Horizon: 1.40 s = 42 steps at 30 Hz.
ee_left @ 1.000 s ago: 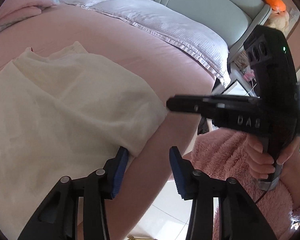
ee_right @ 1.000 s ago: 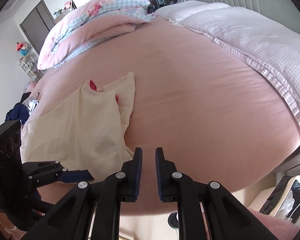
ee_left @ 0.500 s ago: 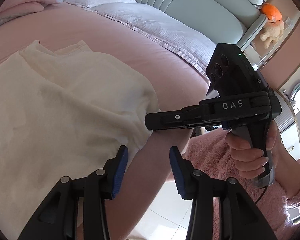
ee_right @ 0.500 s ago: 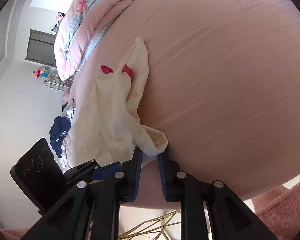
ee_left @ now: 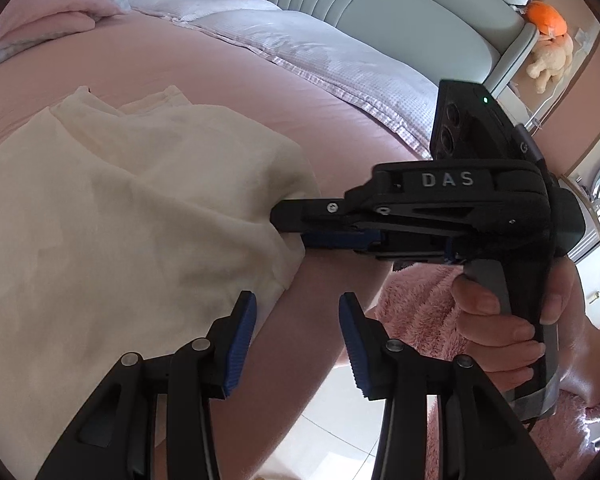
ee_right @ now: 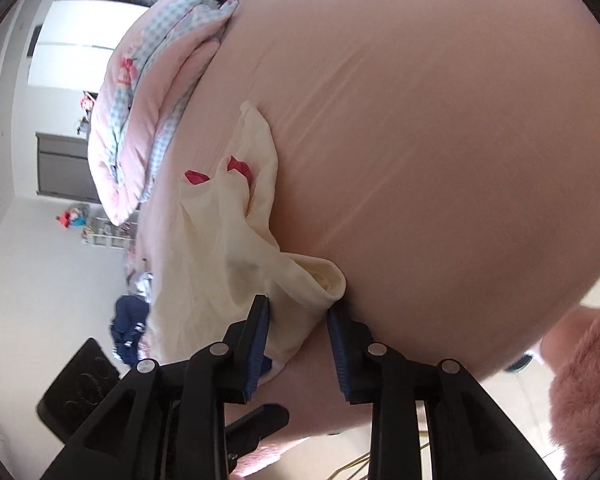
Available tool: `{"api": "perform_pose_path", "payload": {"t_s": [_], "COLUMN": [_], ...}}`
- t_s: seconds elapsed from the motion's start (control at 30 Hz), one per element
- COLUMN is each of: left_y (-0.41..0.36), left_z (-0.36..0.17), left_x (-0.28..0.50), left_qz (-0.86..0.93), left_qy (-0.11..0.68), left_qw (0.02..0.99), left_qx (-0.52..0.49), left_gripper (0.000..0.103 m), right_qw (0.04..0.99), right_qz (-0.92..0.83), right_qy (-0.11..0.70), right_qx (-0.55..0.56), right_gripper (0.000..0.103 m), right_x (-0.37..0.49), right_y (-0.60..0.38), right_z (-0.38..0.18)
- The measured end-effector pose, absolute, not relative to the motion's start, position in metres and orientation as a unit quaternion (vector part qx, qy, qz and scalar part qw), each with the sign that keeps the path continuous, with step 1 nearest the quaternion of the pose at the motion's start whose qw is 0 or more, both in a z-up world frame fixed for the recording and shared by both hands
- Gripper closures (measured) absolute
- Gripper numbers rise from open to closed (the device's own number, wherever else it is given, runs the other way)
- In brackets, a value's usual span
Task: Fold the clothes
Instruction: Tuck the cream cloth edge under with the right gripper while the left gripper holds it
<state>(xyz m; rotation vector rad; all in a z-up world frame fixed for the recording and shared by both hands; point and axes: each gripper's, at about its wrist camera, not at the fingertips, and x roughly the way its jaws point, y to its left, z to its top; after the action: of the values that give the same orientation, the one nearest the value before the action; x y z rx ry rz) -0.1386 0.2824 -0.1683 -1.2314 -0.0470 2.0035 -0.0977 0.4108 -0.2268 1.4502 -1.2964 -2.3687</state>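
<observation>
One cream garment point(ee_left: 112, 240) lies between two sets of tongs on one bed point(ee_left: 228, 80).

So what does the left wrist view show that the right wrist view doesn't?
Only the left wrist view shows the green headboard, the plush toys, the hand holding the right gripper, and the left gripper, open over the bed's edge with nothing between its fingers.

Only the right wrist view shows the red trim at the garment's far end, the dark cabinet, and the garment's corner lying between the right gripper's jaws, which have just been opening.

Both show the cream garment on the pink bedsheet.
</observation>
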Motion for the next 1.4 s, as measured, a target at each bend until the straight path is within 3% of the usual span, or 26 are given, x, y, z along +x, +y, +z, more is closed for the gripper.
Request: {"api": "perform_pose_path", "payload": {"t_s": [0.07, 0.17, 0.33, 0.53, 0.7, 0.8, 0.87, 0.97, 1.03, 1.2, 1.4], "left_y": [0.283, 0.283, 0.267, 0.283, 0.278, 0.278, 0.272, 0.262, 0.267, 0.288, 0.289], "left_z": [-0.167, -0.161, -0.147, -0.176, -0.177, -0.173, -0.162, -0.154, -0.16, -0.176, -0.176], "left_x": [-0.138, -0.136, -0.137, -0.141, -0.131, -0.143, -0.146, -0.158, -0.164, -0.161, -0.151], "left_qz": [0.789, 0.797, 0.844, 0.832, 0.817, 0.807, 0.816, 0.832, 0.832, 0.833, 0.828], "left_qy": [-0.015, 0.0, 0.012, 0.07, 0.141, 0.144, 0.105, 0.036, 0.029, 0.076, 0.112], "left_qw": [0.378, 0.368, 0.307, 0.294, 0.301, 0.317, 0.327, 0.331, 0.327, 0.313, 0.313], "left_qx": [-0.484, -0.478, -0.439, -0.465, -0.471, -0.477, -0.465, -0.443, -0.447, -0.449, -0.45], "left_gripper": [0.063, 0.063, 0.064, 0.067, 0.067, 0.067, 0.067, 0.067, 0.067, 0.067, 0.067], "right_qw": [0.031, 0.018, -0.016, -0.035, -0.046, -0.056, -0.048, 0.006, 0.022, -0.003, -0.02], "right_qz": [-0.792, -0.815, -0.86, -0.899, -0.891, -0.889, -0.891, -0.89, -0.882, -0.894, -0.898], "right_qy": [-0.374, -0.32, -0.25, -0.033, 0.018, 0.073, 0.034, -0.168, -0.215, -0.119, -0.083], "right_qx": [0.482, 0.483, 0.445, 0.436, 0.451, 0.449, 0.45, 0.423, 0.418, 0.433, 0.432], "right_gripper": [0.093, 0.096, 0.098, 0.098, 0.098, 0.098, 0.098, 0.098, 0.098, 0.097, 0.097], "right_x": [-0.104, -0.103, -0.087, -0.082, -0.102, -0.105, -0.098, -0.08, -0.079, -0.087, -0.111], "right_y": [0.407, 0.4, 0.391, 0.346, 0.337, 0.327, 0.341, 0.389, 0.4, 0.374, 0.375], "right_z": [-0.221, -0.211, -0.183, -0.173, -0.182, -0.188, -0.182, -0.168, -0.167, -0.171, -0.187]}}
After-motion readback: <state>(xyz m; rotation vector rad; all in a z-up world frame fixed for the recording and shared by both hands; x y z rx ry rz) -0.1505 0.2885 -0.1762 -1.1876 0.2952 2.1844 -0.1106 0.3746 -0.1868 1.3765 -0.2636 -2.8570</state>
